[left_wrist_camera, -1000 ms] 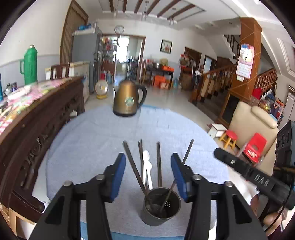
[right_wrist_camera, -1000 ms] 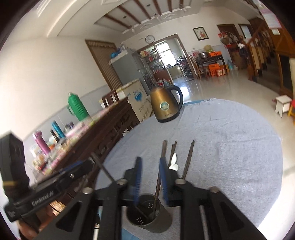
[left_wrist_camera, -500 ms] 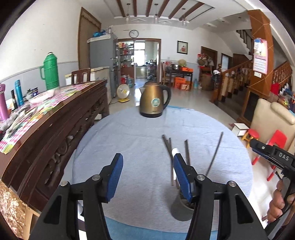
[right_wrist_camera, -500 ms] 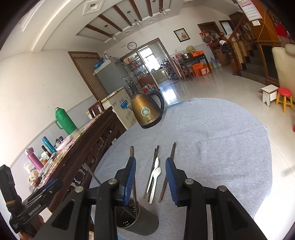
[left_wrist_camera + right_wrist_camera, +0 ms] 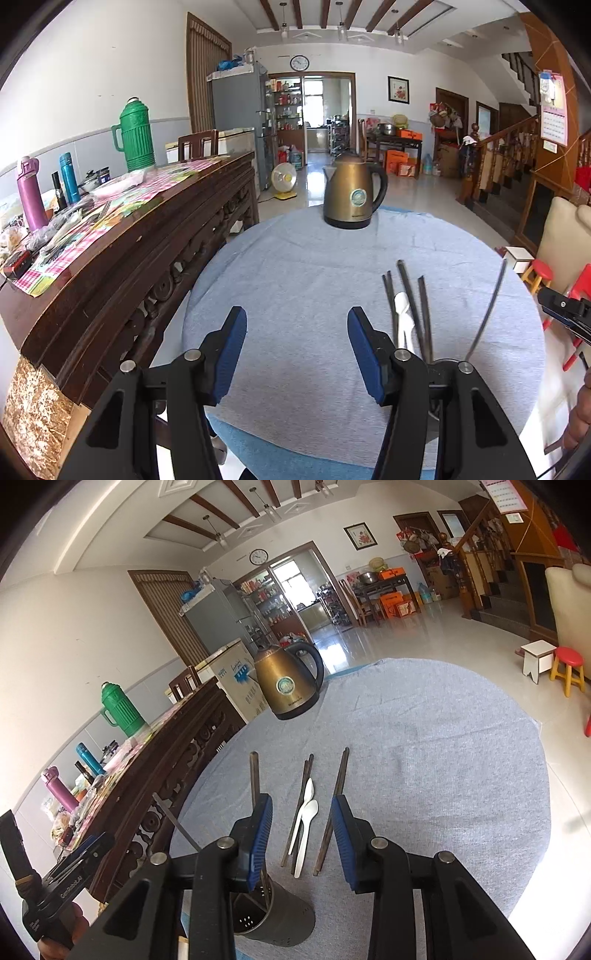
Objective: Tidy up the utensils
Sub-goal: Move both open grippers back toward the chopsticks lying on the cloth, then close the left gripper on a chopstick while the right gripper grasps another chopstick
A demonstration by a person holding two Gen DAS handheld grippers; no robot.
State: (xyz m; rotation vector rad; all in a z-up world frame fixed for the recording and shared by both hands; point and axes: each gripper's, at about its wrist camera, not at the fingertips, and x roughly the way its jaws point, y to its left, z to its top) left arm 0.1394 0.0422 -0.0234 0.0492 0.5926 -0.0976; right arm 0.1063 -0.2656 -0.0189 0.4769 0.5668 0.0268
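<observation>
Sorting only partly done: two chopsticks [image 5: 255,794] standing in the metal holder [image 5: 280,923], two white spoons [image 5: 304,823] and more chopsticks [image 5: 332,812] lying flat on the gray tabletop [image 5: 443,775]. Right hand-held gripper [image 5: 301,840] wide open above them, holding nothing. Left hand-held gripper [image 5: 295,350] open, empty too.

A bronze electric kettle [image 5: 354,195] stands upright at the far edge of the desk [image 5: 295,280], which carries a grey cloth. A dark carved sideboard [image 5: 155,236] just beside the desk's left edge holds a green thermos [image 5: 135,134], a purple bottle [image 5: 30,194] and a teal bottle [image 5: 69,178]. A red stool [image 5: 569,668] stands on the floor.
</observation>
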